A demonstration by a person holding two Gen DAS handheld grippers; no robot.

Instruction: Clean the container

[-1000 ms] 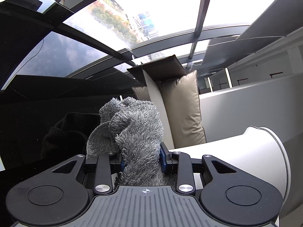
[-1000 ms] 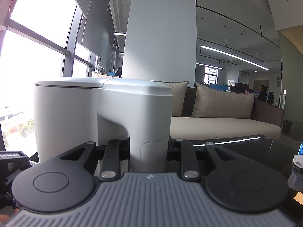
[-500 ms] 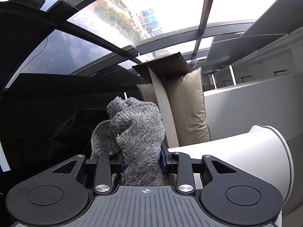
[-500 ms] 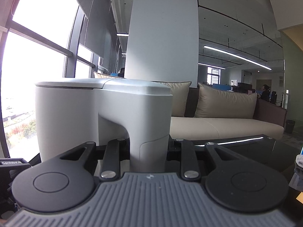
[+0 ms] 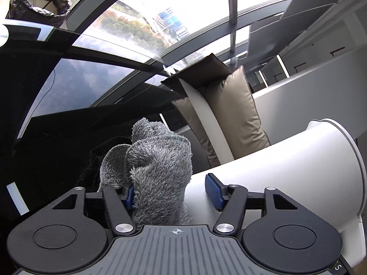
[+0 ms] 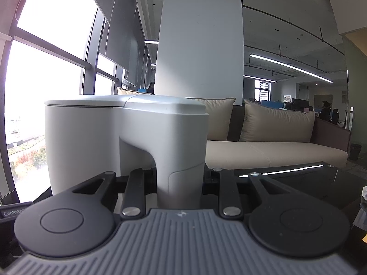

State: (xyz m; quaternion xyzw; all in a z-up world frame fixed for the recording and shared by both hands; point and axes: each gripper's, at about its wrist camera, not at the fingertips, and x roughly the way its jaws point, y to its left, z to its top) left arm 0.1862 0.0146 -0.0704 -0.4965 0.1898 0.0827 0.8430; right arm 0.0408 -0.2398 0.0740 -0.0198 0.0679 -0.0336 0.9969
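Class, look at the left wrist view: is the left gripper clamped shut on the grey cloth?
No: the left gripper is open, its right pad clear of the cloth.

White lidded container (image 6: 110,142), upright, handle (image 6: 181,160) projecting toward right wrist view; shaggy grey cloth (image 5: 158,171) bunched just beside container's wall.

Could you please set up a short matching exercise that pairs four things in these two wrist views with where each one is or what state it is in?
Things:
1. grey cloth
2. white container
3. left gripper
4. bin with a black liner

Places or states:
A. held by its handle in the right gripper
B. fingers spread apart
C. far off, at the top left corner of the left wrist view
D. bunched up against one blue pad, the other pad bare

Pairs: 1-D, 2-A, 3-B, 4-C
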